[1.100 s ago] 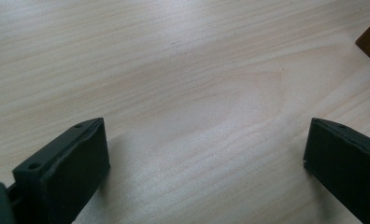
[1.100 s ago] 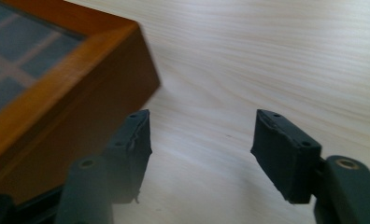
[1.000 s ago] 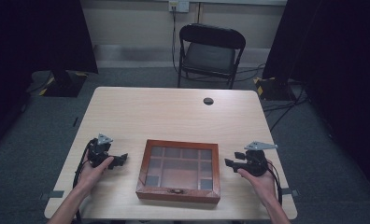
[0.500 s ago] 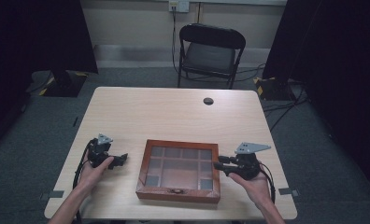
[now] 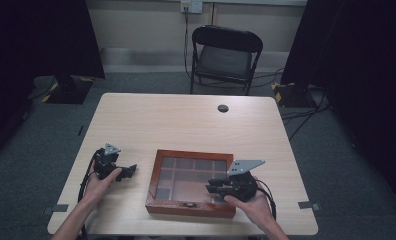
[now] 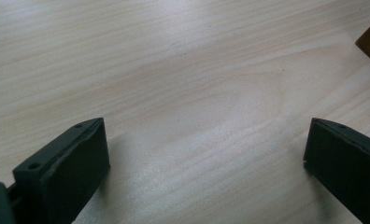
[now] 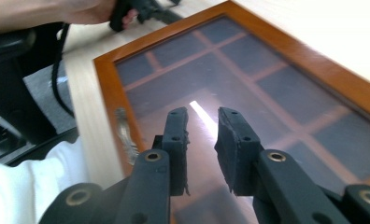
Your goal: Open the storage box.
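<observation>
The left gripper point(image 5: 128, 171) rested on the pale wooden surface point(image 5: 186, 120), jaws spread wide and empty, just left of the glass-lidded wooden box point(image 5: 191, 182). The right gripper point(image 7: 202, 128) hovered over the box's glass lid, jaws nearly together, a narrow gap between them, holding nothing.

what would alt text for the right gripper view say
Two black jaws of the right gripper hover, slightly apart and empty, over the glass lid of a wooden box. The person's other hand shows at the top left.
</observation>
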Action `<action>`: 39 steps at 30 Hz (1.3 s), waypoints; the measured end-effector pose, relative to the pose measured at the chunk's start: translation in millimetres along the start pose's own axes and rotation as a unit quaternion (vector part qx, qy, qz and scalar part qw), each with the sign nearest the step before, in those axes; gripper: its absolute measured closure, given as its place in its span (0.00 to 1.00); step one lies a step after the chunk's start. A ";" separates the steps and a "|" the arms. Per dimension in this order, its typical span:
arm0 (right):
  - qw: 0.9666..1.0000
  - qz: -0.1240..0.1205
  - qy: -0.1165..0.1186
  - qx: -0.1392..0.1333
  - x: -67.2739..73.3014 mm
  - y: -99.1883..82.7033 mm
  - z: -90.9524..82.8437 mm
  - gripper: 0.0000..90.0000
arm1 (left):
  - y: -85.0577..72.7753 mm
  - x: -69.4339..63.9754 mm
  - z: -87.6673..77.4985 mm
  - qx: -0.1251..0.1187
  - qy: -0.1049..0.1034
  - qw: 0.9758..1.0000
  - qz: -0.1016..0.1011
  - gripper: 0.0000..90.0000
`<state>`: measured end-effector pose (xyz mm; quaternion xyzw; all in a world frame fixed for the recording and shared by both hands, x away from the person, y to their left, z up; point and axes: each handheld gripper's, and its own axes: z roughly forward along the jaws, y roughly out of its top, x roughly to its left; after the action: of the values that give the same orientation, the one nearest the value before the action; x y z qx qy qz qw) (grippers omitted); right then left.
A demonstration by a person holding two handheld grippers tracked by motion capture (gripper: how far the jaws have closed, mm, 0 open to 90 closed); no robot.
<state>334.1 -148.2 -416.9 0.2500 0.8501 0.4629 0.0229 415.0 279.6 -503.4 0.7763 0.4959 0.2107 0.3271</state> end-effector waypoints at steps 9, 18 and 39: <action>0.998 -0.024 0.047 0.023 16.1 0.9 24.6 0.84 | 0.2 0.3 -0.1 0.002 -0.005 1.000 0.001 0.00; 0.995 -0.043 0.076 0.040 28.0 -1.3 41.9 0.88 | 0.2 0.1 0.0 0.001 -0.005 1.000 -0.001 0.00; 0.994 -0.059 0.073 0.050 26.9 -4.7 43.5 0.92 | -0.2 -2.2 -3.3 0.001 -0.007 1.000 0.006 0.08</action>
<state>320.5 -104.6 -440.3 0.1654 0.8848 0.4348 -0.0247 411.8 278.7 -501.3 0.7809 0.4893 0.2066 0.3288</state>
